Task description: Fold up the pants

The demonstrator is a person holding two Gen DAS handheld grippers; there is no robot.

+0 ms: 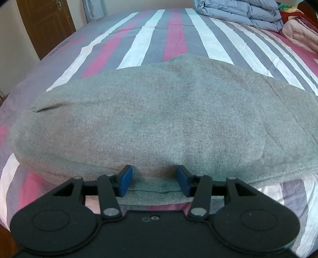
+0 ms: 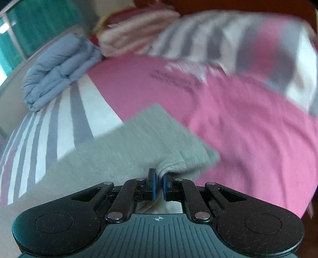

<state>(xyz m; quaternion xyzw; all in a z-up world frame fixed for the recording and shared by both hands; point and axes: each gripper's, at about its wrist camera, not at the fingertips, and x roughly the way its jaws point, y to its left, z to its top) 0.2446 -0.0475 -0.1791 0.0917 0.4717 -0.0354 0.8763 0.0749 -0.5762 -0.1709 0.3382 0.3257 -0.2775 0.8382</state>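
On the striped bed [image 1: 171, 39], grey pants [image 1: 159, 119] spread flat, left gripper [image 1: 155, 181] fingers apart over their near edge, right gripper [image 2: 159, 185] fingers clamped on a bunched corner, folded blue quilt [image 1: 238, 12] far right.

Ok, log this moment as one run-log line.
task: fold pants | left gripper: open at pants edge | right gripper: shut on pants | surface: striped bed

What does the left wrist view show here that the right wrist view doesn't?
Only the left wrist view shows the left tool, open, its pads straddling the near edge of the gray pants, plus a wooden door. Only the right wrist view shows the right tool shut on a pinched fold of the pants, and teal curtains. Both show the striped bedsheet and the folded blue quilt.
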